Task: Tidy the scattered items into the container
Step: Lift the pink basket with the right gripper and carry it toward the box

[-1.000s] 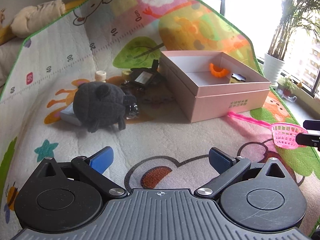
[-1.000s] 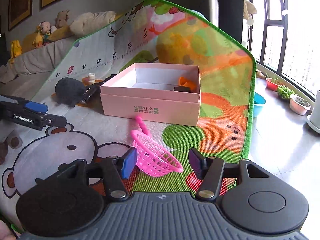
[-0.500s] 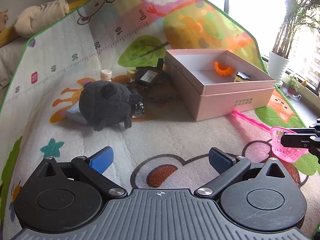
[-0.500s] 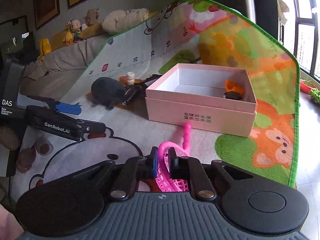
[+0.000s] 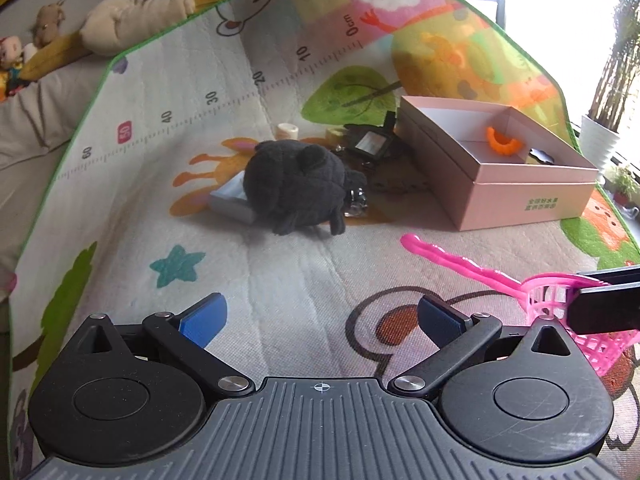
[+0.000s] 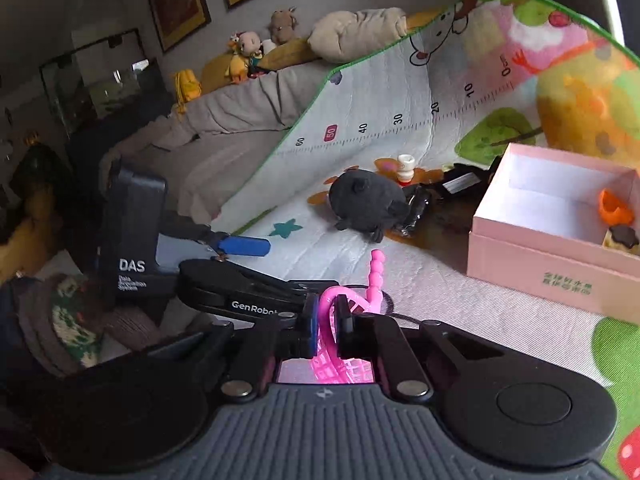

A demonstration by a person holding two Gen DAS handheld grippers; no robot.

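Observation:
My right gripper (image 6: 326, 322) is shut on the rim of a pink plastic net scoop (image 6: 338, 360); its handle (image 6: 376, 272) points away. In the left wrist view the scoop (image 5: 560, 300) hangs at the right, held off the mat by the right gripper's fingers (image 5: 600, 304). My left gripper (image 5: 320, 318) is open and empty above the play mat. The pink box (image 5: 520, 184) stands open at the right with an orange piece (image 5: 502, 146) inside; it also shows in the right wrist view (image 6: 560, 256). A black plush toy (image 5: 298, 186) lies left of the box.
Beside the plush lie a grey flat box (image 5: 232, 200), a small white bottle (image 5: 288, 132), a black card holder (image 5: 370, 144) and a shiny wrapper (image 5: 356, 202). The mat (image 5: 280, 272) curls up at the back. A sofa with stuffed toys (image 6: 256, 52) stands behind. Potted plants (image 5: 600, 136) stand at the right.
My right gripper closed on the pink scoop's rim and lifted it, swinging left. The left gripper stayed open and drifted slightly.

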